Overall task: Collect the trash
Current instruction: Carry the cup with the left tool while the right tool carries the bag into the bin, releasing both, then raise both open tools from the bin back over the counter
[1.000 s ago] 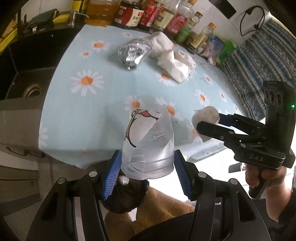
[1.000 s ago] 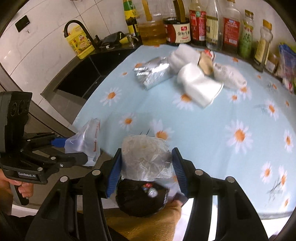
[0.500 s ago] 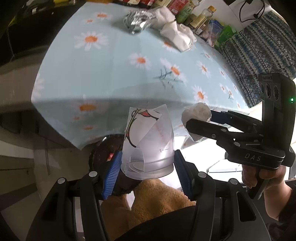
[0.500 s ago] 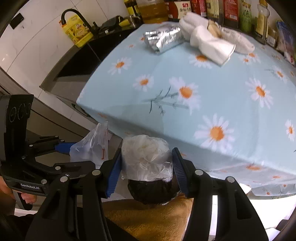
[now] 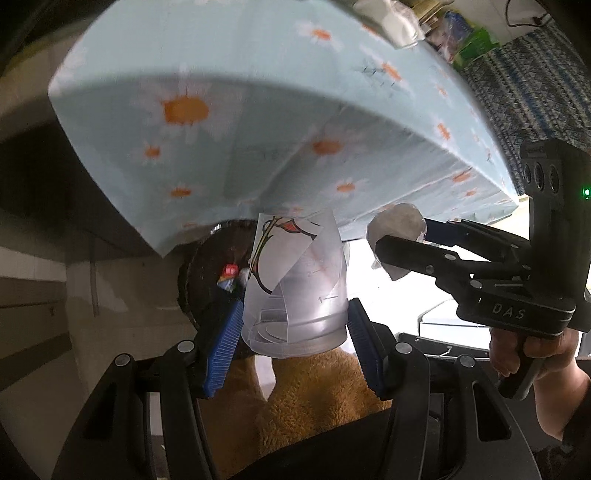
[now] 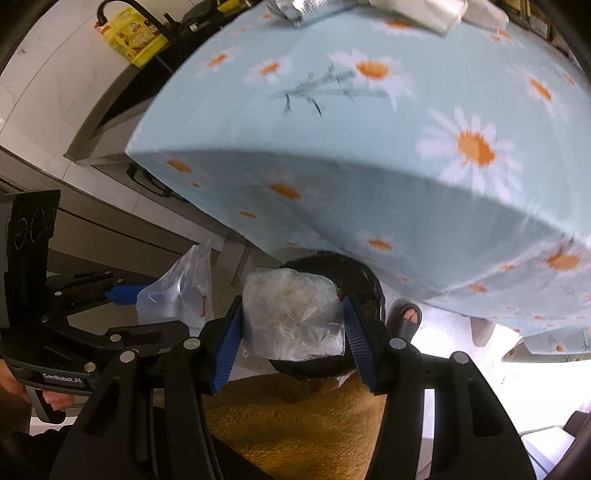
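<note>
My left gripper [image 5: 294, 314] is shut on a clear plastic cup [image 5: 295, 280] with a printed design, held just above a dark trash bin [image 5: 207, 266] that stands on the floor below the table edge. My right gripper [image 6: 291, 314] is shut on a crumpled clear plastic bag [image 6: 291, 310] over the same bin [image 6: 364, 275]. Each gripper shows in the other's view: the right one [image 5: 402, 236] with its wad, the left one [image 6: 155, 310] with the cup [image 6: 177, 291]. Bits of coloured trash [image 5: 229, 275] lie in the bin.
The table with the daisy cloth [image 6: 369, 166] overhangs the bin. On it lie a foil bag [image 6: 306, 7] and white tissues [image 6: 424, 14]. A sandalled foot [image 6: 406, 317] stands beside the bin, and a brown fluffy garment [image 6: 295, 417] fills the foreground. A yellow bottle [image 6: 136, 37] stands by the sink.
Both grippers have sunk from above the tabletop to below its front edge, still holding the cup and the bag. The bin now sits closer, right behind both loads.
</note>
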Tool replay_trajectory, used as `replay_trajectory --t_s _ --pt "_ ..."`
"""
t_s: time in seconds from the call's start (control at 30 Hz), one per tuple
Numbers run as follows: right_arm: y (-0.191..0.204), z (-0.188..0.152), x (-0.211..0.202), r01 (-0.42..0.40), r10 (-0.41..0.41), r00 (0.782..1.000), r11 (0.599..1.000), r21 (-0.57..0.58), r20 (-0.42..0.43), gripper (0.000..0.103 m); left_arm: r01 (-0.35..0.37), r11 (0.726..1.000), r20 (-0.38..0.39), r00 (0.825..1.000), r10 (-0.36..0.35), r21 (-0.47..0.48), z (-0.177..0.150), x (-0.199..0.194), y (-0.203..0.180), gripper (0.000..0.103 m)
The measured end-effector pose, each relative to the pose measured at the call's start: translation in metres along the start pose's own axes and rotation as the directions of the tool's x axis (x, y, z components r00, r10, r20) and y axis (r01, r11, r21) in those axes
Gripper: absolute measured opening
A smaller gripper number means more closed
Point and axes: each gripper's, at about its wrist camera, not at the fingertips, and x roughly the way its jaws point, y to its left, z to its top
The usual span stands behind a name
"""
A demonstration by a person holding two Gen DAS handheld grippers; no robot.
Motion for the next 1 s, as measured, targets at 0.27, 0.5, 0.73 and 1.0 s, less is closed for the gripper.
replay_trajectory --t_s 0.27,0.5,0.73,1.0 --pt "-0.008 0.0 0.011 -0.041 0.042 0.999 0.998 0.049 -0.019 0.055 -0.017 1.0 -0.062 0.998 0.017 -0.006 -0.003 0.021 0.002 0.056" --pt "-0.021 0.0 0.006 -0.067 0.068 0.998 0.994 0.087 -0.014 0.068 -0.077 0.996 -0.103 0.992 0.071 -0.053 -0.002 0.034 0.007 0.069" --pt "-0.028 0.003 -0.005 -0.065 0.065 0.998 0.992 0.111 0.0 0.068 -0.077 0.996 -0.107 0.992 0.072 -0.046 -0.002 0.035 0.005 0.069" --pt "-0.032 0.002 -0.018 -0.059 0.057 0.998 0.991 0.118 0.022 0.068 -0.074 0.997 -0.083 0.994 0.071 -0.035 0.003 0.026 0.0 0.069"
